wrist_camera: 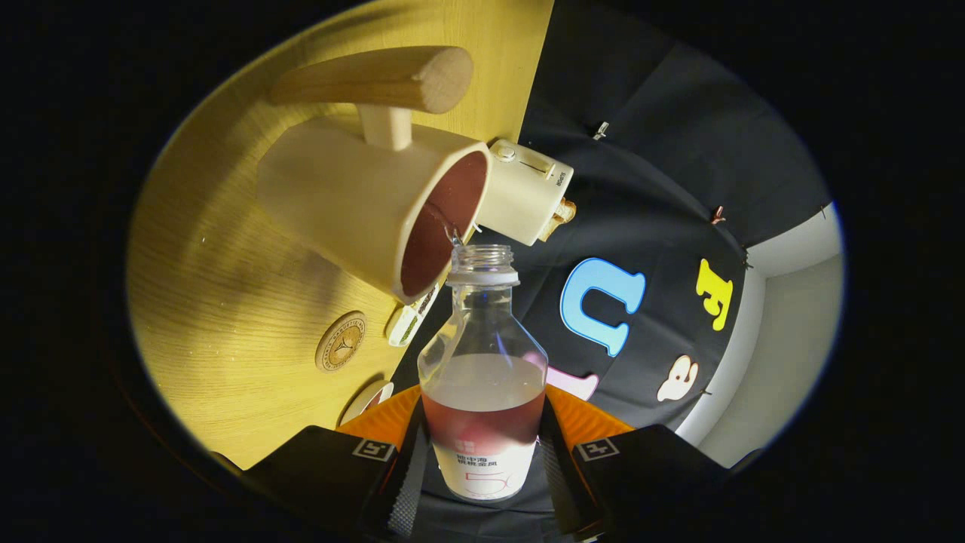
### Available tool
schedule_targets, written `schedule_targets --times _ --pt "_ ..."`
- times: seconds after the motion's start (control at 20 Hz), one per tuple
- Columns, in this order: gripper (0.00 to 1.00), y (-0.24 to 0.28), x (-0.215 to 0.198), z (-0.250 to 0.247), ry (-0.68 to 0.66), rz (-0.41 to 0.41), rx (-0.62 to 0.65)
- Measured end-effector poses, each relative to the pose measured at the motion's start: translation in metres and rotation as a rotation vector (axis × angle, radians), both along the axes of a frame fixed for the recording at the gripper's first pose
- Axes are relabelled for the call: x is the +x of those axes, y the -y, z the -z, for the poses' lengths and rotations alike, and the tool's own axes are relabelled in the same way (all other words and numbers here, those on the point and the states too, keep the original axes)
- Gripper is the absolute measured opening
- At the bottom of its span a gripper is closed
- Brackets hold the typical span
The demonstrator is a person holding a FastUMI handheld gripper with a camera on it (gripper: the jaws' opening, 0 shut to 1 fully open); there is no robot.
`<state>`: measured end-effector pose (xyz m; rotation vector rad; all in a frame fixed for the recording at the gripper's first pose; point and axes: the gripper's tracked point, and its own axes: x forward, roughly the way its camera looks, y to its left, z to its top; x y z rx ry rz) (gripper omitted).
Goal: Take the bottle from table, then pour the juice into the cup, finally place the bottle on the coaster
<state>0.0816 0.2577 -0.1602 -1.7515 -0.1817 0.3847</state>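
The claw (482, 467) is clamped on the bottle (482, 377), one finger pressed to each flank of its lower body around the label, closed only as far as the bottle's width allows. No cap on it; the open neck points straight ahead from the fingers, and the juice (482, 422) sits low, down by the grip, with the upper part showing clear.

We're in the pouring step. The whole view is rolled hard over, so the bottle looks to be tipped, and its mouth sits right at the rim of the cup (377, 204), just ahead of the fingers and a touch to the left. Reddish liquid darkens the cup's inside, and a thin thread of it seems to hang at the bottle's lip. By my reading the pour is well along, maybe near done.

The cup carries a wooden handle (377, 79) on its far side and stands on the pale wood desk (226, 302). A small cream device (524, 192) sits just beyond the cup. Nearer the claw, left of the bottle, lies a round wooden disc (341, 342), most likely the coaster.

Next up, as I judge it: roll the bottle back upright without dribbling, carry it across to that disc, set it down square, then let the fingers spread.
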Motion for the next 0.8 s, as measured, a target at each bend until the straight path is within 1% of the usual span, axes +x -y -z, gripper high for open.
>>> schedule_targets --times 0.45,0.8 --pt "0.71 0.001 0.003 -0.009 0.030 -0.027 -0.034" --pt "0.71 0.000 0.004 -0.015 0.057 -0.067 -0.066"
